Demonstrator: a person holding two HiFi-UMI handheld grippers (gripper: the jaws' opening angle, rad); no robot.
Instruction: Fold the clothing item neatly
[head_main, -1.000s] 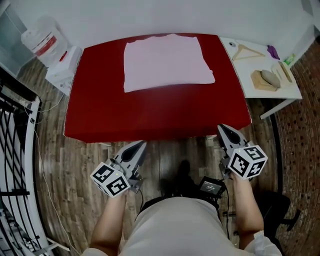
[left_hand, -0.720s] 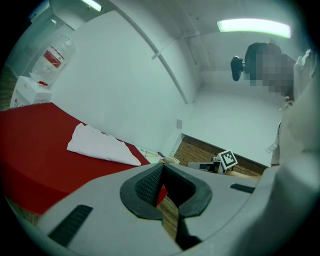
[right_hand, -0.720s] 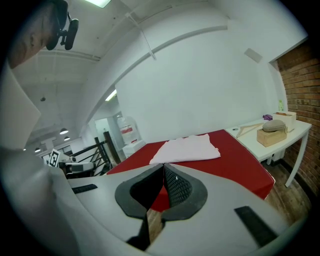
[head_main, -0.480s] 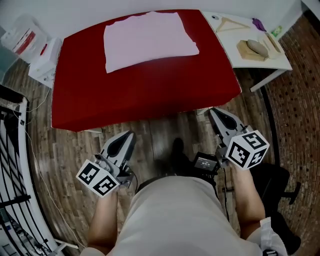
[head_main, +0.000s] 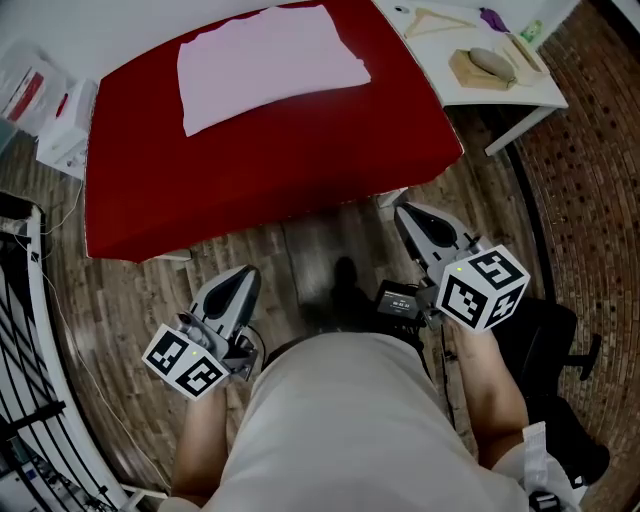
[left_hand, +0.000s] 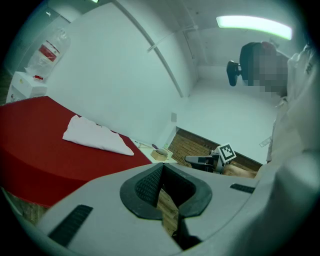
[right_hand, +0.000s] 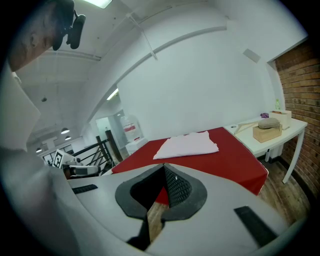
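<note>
**Left gripper (head_main: 237, 285) and right gripper (head_main: 407, 218) hanging shut, pink garment (head_main: 268, 62) lying on the red table (head_main: 270, 170)**

The left gripper's jaws are pressing together, and its own view is showing nothing between them, only a strip of wooden floor (head_main: 300, 250) through the gap behind the pads. The right gripper's jaws are likewise sitting closed on nothing. The person (head_main: 340, 420) is holding one gripper in each hand, and both are hanging over the floor on the near side of the table, clear of its edge. The left one is pointing toward the table's near left part. The right one is pointing toward the near right corner and is sitting closer to the table than the left. Each gripper's marker cube is facing up at its rear end, the left cube (head_main: 185, 362) beside the person's waist and the right cube (head_main: 482, 290) further forward.

The pink garment is lying flat on the far part of the red table as a rough rectangle with smooth edges, well apart from both grippers. Bare red tabletop is showing all along its near side.

A white side table (head_main: 535, 90) is standing just beside the red table's far right corner. It is carrying a hanger (head_main: 432, 18) and a wooden block (head_main: 480, 72) with a grey oval thing on top. A black railing (head_main: 20, 330) is running along the left of the head view
</note>
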